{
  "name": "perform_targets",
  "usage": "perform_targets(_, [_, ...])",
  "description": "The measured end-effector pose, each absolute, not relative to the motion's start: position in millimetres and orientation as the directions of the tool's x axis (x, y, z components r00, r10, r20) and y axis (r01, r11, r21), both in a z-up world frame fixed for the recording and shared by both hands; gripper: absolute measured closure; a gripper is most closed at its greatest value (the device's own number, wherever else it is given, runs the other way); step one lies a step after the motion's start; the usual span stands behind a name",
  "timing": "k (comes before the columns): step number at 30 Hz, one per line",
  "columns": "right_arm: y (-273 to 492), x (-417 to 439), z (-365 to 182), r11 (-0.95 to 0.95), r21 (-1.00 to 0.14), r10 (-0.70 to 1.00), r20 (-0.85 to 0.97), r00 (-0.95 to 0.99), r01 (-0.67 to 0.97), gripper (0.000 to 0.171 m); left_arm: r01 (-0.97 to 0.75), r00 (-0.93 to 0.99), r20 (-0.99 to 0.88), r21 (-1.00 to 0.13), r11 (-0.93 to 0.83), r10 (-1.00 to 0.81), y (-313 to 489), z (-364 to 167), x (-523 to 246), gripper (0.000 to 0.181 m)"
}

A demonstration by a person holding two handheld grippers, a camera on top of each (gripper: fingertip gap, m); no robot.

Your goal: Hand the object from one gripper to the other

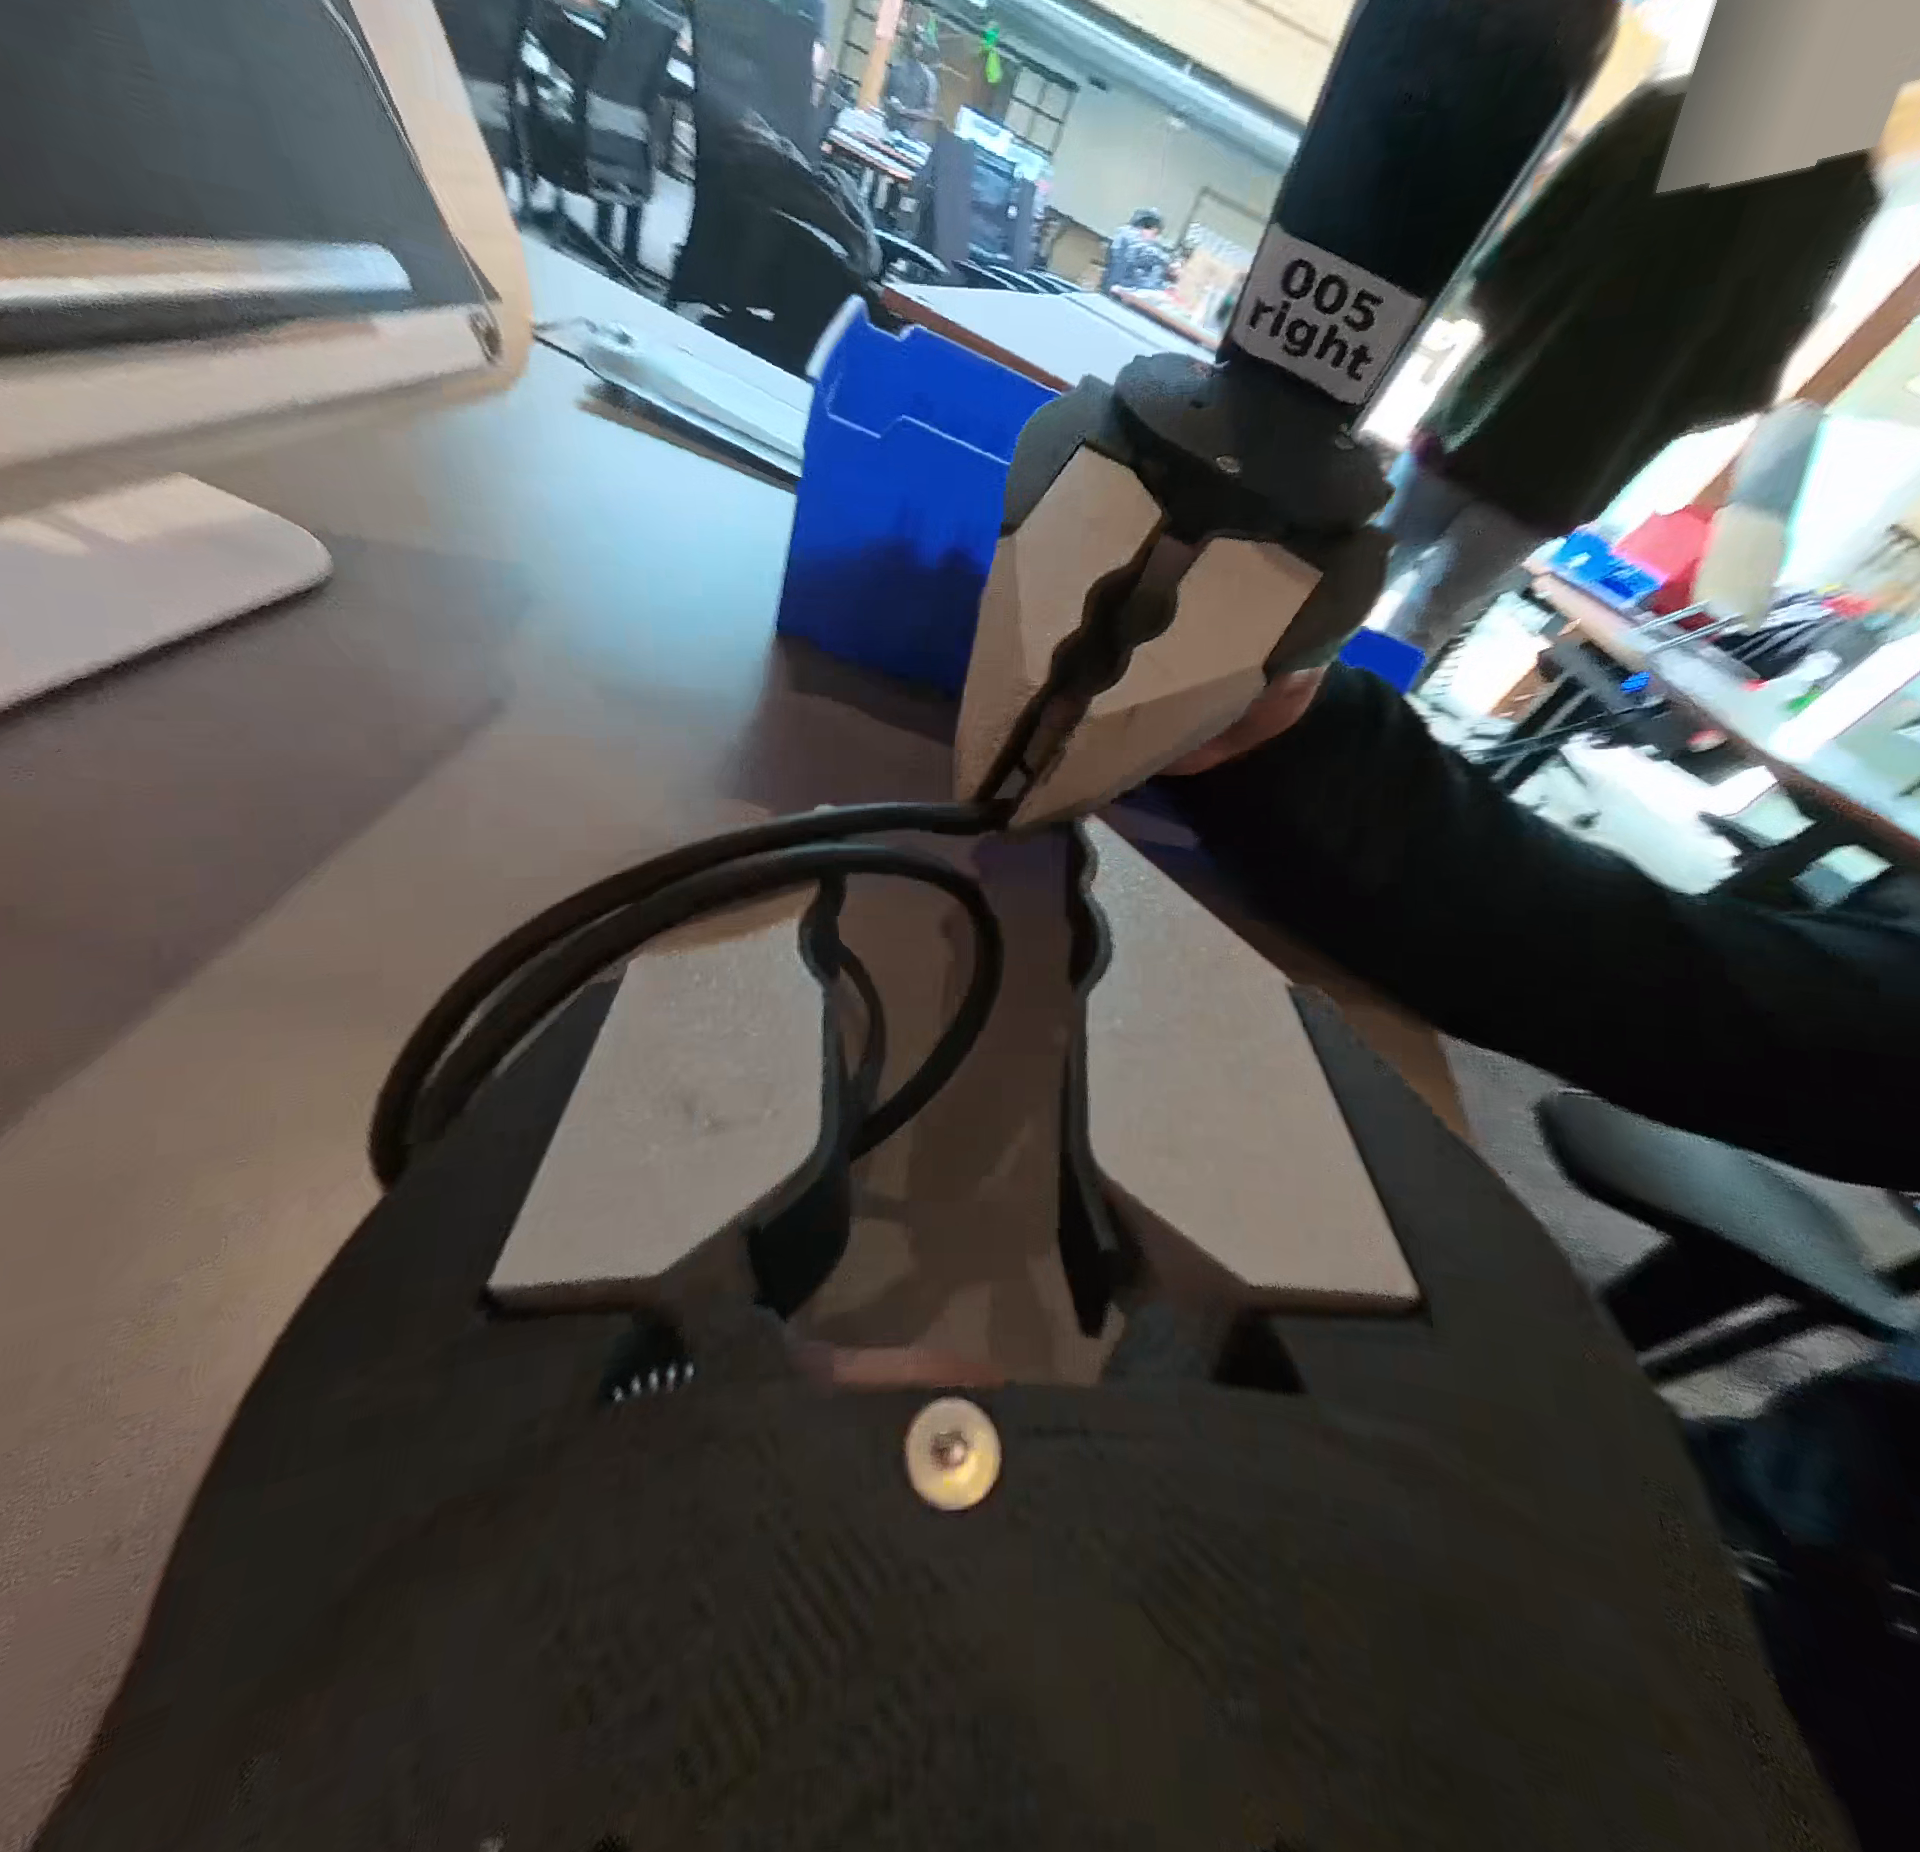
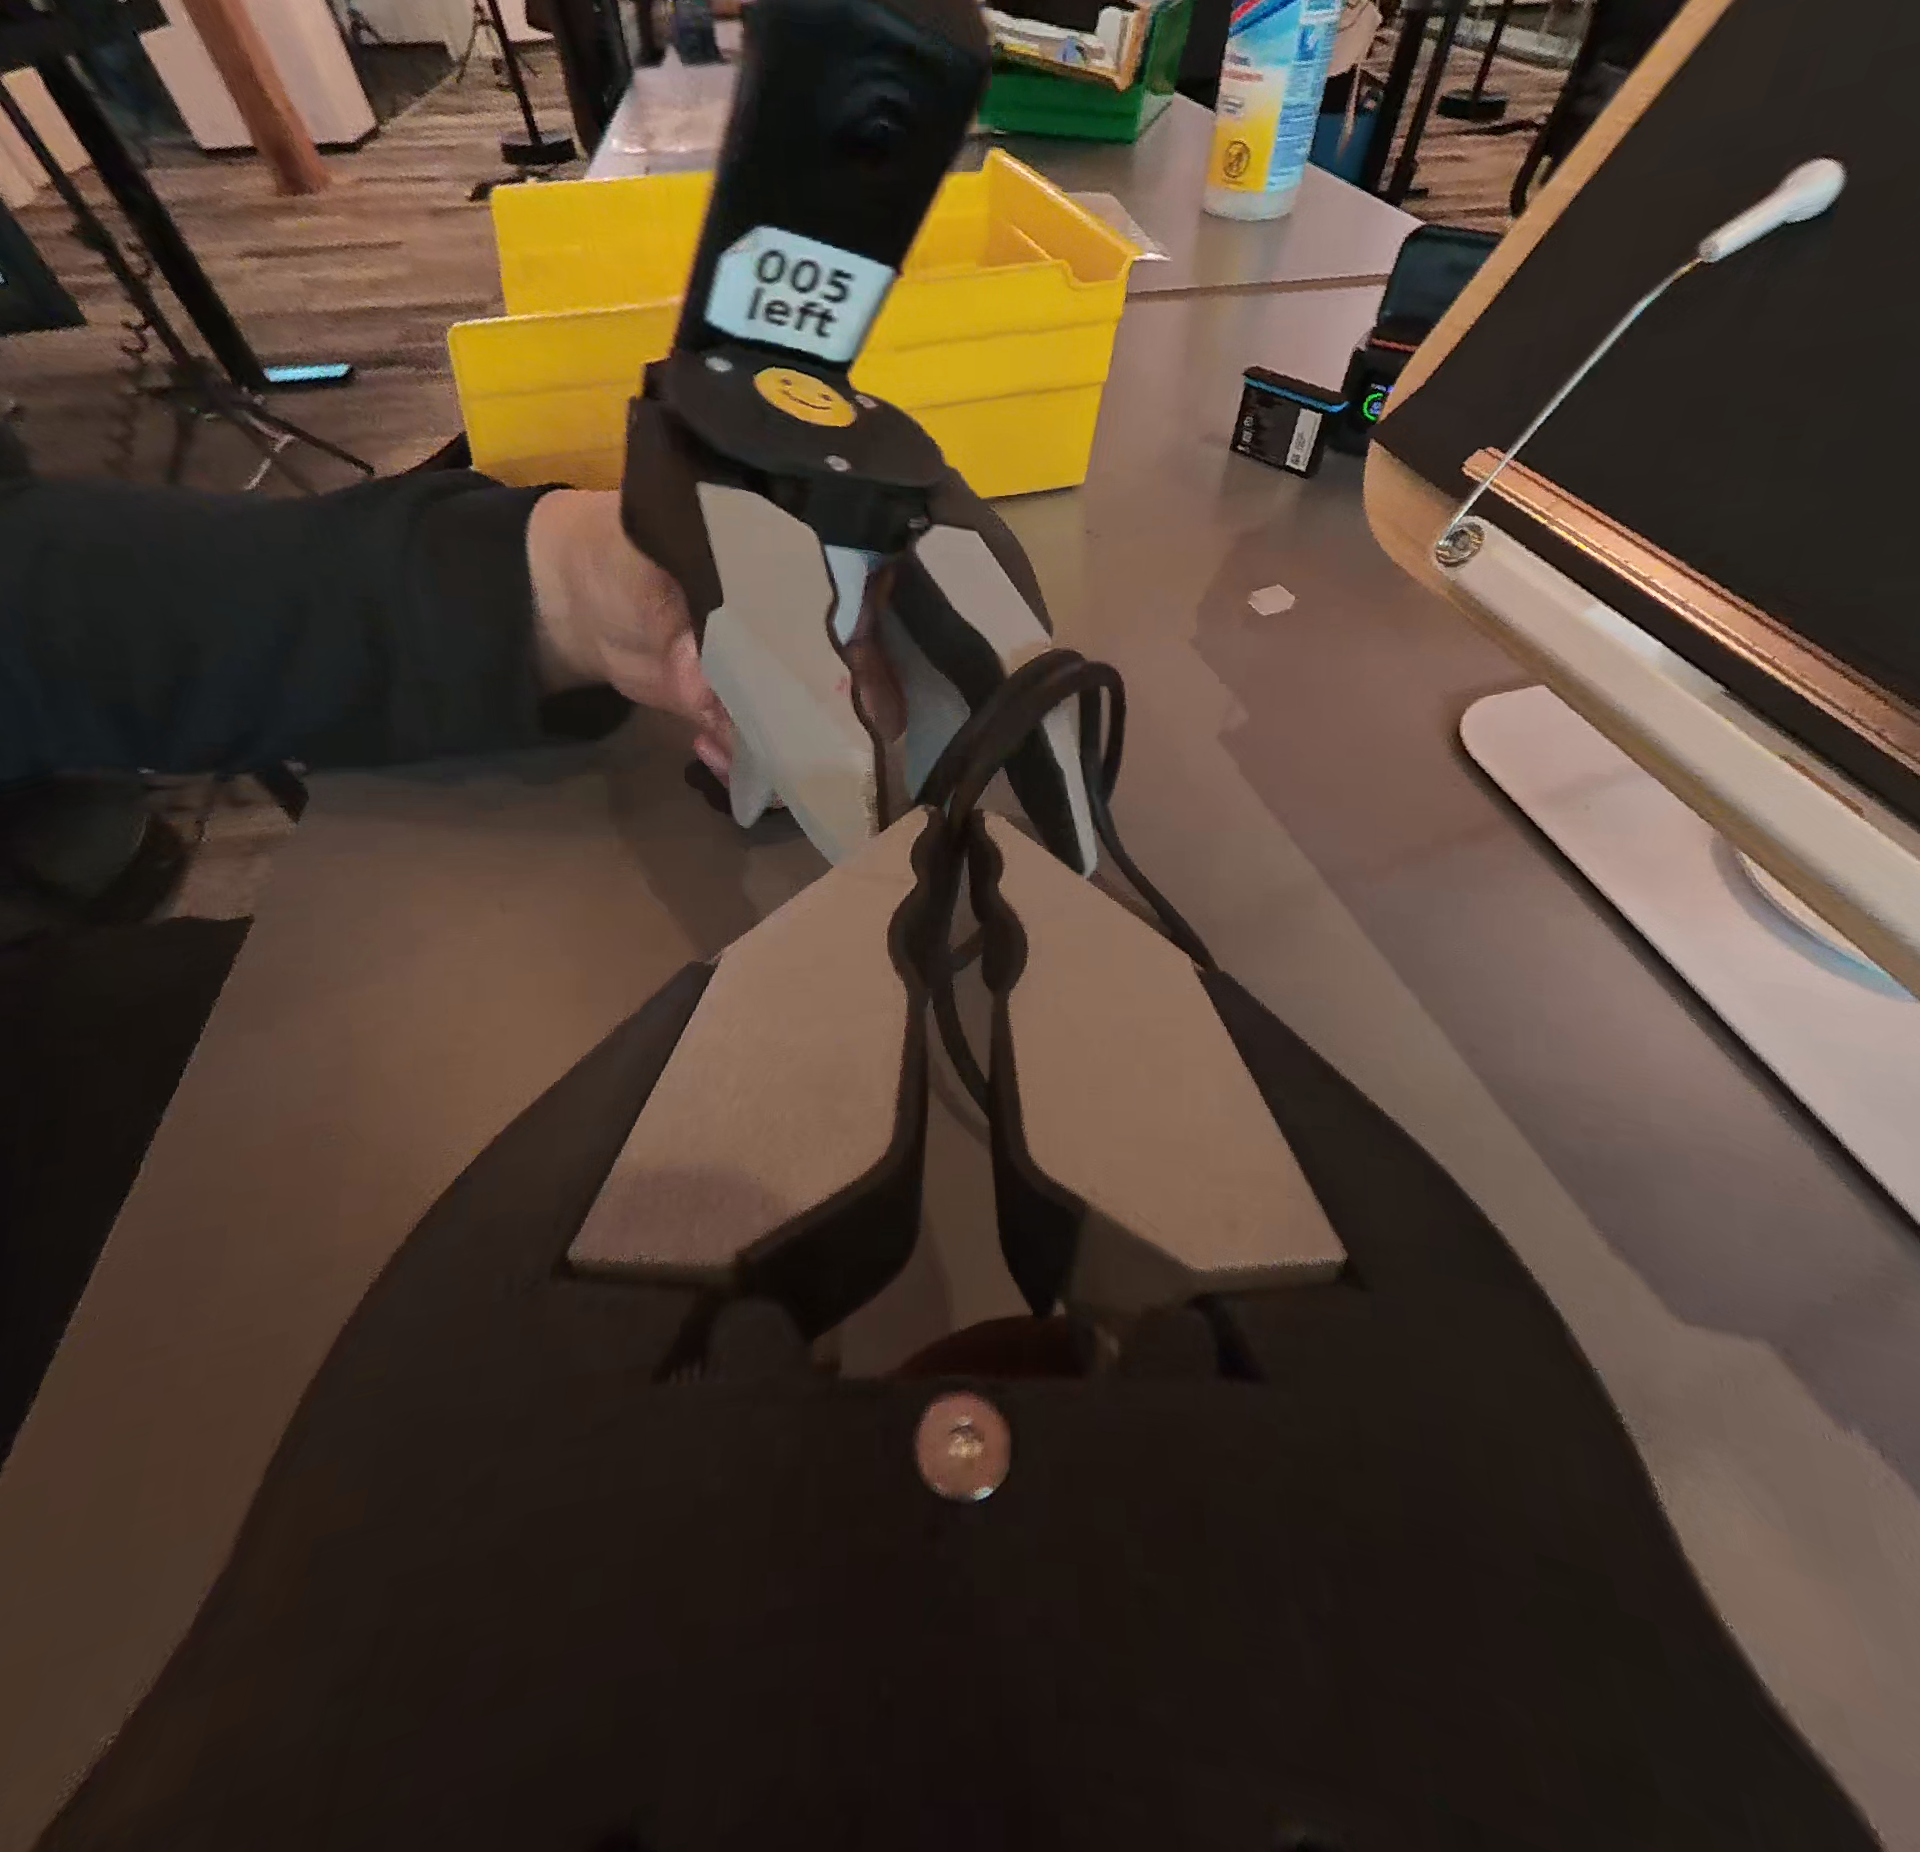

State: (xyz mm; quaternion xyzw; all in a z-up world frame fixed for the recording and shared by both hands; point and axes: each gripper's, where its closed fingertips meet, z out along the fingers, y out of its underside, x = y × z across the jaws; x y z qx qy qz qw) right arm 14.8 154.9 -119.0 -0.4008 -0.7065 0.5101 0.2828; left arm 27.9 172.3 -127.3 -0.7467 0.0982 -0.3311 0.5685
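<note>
Grey bench (image 2: 1351, 867) runs under both tools. From the left, the left gripper (image 1: 951, 929) has its fingers spread around the looped black cable (image 1: 582, 929), which arcs leftward. The right gripper (image 1: 1003, 810), tips pressed together, pinches the cable's end just ahead. Behind stands a blue bin (image 1: 894, 514), clear of them.

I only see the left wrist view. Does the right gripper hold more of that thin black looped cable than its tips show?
Observer: Yes. In the right wrist view, the right gripper is shut on the thin black looped cable, and strands run back between its fingers.
Operator: What's behind my left gripper?
Observer: Yellow plastic bins stand right behind it on the grey table.
</note>
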Motion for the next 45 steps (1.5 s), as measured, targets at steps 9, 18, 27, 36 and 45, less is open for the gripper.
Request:
perform_targets(9, [152,18,-135,0.264,-0.916,0.840,0.064,-0.538,0.303,0.160,0.311,0.835,0.391,-0.916,-0.255,-0.386,181,-122,-9,0.178])
perform_targets(18, [182,-2,-186,0.377,-0.807,0.898,0.200,-0.391,0.453,0.111,0.293,0.862,0.367,-0.924,-0.247,-0.350,182,-125,-18,0.179])
perform_targets(27, [183,-23,-172,0.730,-0.621,0.681,0.697,-0.224,0.286,0.104,0.431,0.664,0.478,-0.873,-0.227,-0.575,163,-90,12,0.179])
perform_targets(36, [182,-28,-198,0.730,-0.564,0.678,0.671,-0.301,0.387,0.170,0.354,0.746,0.401,-0.915,-0.194,-0.532,164,-91,5,0.178])
perform_targets(45, [199,-6,-133,0.195,-0.941,0.959,0.123,-0.257,0.278,0.170,-0.031,0.942,0.015,-0.991,-0.132,-0.335,170,-109,-19,0.174])
